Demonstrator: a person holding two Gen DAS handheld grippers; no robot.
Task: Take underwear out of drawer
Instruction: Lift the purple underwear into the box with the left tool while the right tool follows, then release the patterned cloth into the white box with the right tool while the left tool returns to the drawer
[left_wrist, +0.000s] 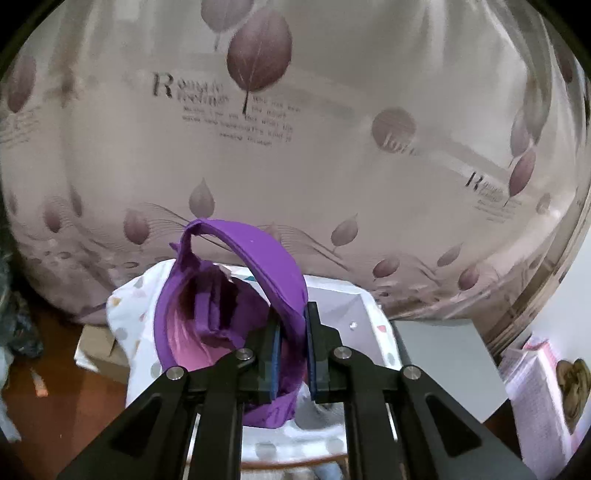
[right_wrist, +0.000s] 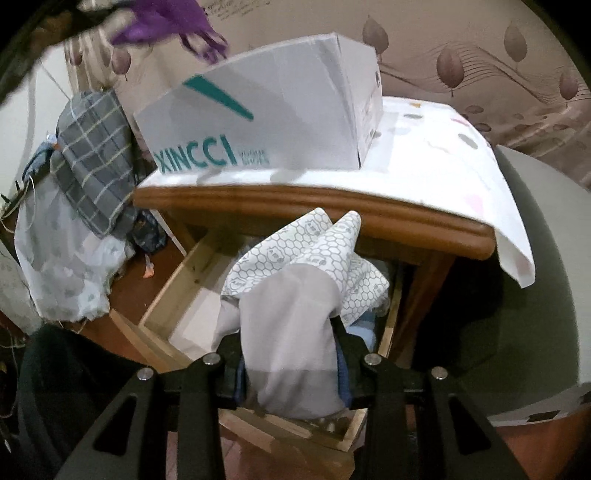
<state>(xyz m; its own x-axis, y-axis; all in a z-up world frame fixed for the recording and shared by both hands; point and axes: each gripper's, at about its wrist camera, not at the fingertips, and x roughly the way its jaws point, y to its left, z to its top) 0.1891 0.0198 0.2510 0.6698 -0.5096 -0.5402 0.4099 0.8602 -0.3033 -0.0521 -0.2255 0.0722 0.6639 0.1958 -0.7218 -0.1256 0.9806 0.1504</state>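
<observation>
**Underwear: handling properties and grip points**

Underwear is held in both hands at this moment. The left gripper (left_wrist: 293, 354) is clamped on a purple padded bra (left_wrist: 236, 295), gripping one cup edge; the garment hangs in the air above the white box (left_wrist: 364, 306), in front of the leaf-print curtain (left_wrist: 295, 147). The right gripper (right_wrist: 291, 373) is clenched on a grey garment (right_wrist: 291, 332) with a honeycomb-print section, raised above the open wooden drawer (right_wrist: 173, 291), its loose end near the edge of the nightstand top (right_wrist: 314, 206).

Handling judgement:
- Both items appear light and soft; neither looks fragile.
- The bra's moulded cup holds some shape. Its strap hangs free and could snag on the box rim.
- The grey garment drapes fully. A grip on a bunched fold, as now, looks more secure than a single layer.
- More fabric lies in the drawer below and could be dragged along.
</observation>
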